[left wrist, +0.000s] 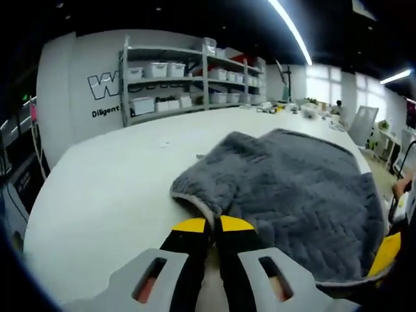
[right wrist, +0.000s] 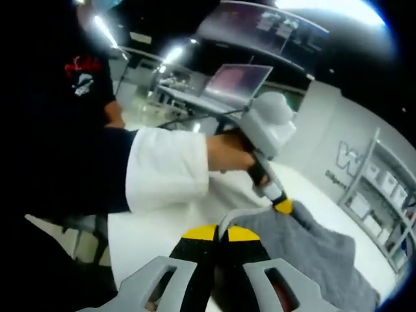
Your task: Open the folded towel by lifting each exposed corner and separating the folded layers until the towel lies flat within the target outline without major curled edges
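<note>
Left hand-held gripper [left wrist: 212, 225], yellow-tipped jaws together, pinches the trimmed near edge of a grey, quilted, fluffy towel [left wrist: 292, 188] that spreads away and rightward across the white worktop [left wrist: 110, 188]. Right hand-held gripper [right wrist: 220, 233] is likewise clamped on a neighbouring stretch of that edge. A person's hand [right wrist: 227, 153] in a white sleeve holds the left tool angled down.

Light source: we see long white ceiling strip lights [left wrist: 290, 29], glaring.
Left gripper view: bright, sharp centre, curved edges.
Right gripper view: dimmer, motion-blurred.
</note>
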Tool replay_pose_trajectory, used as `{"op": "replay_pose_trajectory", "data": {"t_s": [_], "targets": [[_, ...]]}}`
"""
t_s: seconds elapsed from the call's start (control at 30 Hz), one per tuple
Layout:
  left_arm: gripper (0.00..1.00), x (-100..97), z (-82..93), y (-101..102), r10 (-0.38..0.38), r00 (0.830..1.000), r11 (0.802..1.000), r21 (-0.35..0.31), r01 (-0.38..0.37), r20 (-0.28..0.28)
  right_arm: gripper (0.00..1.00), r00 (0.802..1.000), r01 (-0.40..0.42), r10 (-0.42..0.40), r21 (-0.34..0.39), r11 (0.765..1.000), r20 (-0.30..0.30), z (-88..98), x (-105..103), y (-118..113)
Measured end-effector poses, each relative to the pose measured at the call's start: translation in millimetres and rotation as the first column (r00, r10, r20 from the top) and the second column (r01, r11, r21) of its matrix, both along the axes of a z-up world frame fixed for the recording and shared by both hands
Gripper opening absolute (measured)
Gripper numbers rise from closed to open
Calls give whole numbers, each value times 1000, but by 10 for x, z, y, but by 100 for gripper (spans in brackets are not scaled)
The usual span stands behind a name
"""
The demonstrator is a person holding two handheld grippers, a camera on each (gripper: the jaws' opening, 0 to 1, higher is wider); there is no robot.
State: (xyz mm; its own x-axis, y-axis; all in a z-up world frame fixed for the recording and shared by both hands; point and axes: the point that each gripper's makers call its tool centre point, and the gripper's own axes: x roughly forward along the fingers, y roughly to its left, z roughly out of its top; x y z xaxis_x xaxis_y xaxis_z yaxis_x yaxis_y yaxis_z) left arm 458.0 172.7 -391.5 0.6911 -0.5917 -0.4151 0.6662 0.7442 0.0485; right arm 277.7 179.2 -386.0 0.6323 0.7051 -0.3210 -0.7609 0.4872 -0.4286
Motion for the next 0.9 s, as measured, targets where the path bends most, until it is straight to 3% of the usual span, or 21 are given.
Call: {"op": "replay_pose_trajectory", "data": {"t_s": [0.13, 0.27, 0.4, 0.6, 0.9], "targets": [[5, -6, -9, 125, 16, 1000, 998, 54, -17, 12, 0, 1000, 9, -10, 64, 998, 29, 82, 28, 85], [5, 17, 21, 204, 39, 999, 998, 45, -40, 9, 0, 1000, 8, -9, 64, 998, 22, 51, 26, 143], [5, 36, -61, 271, 59, 998, 996, 70, -58, -24, 0, 1000, -1, 0, 58, 998, 15, 20, 16, 201], [6, 68, -119, 447, 79, 997, 988, 133, -77, -16, 0, 1000, -7, 6, 79, 997, 10, 25, 68, 313], [10, 102, -136, 555, 81, 997, 987, 141, -79, -4, 0, 1000, -19, 19, 94, 995, -4, 9, 89, 426]]}}
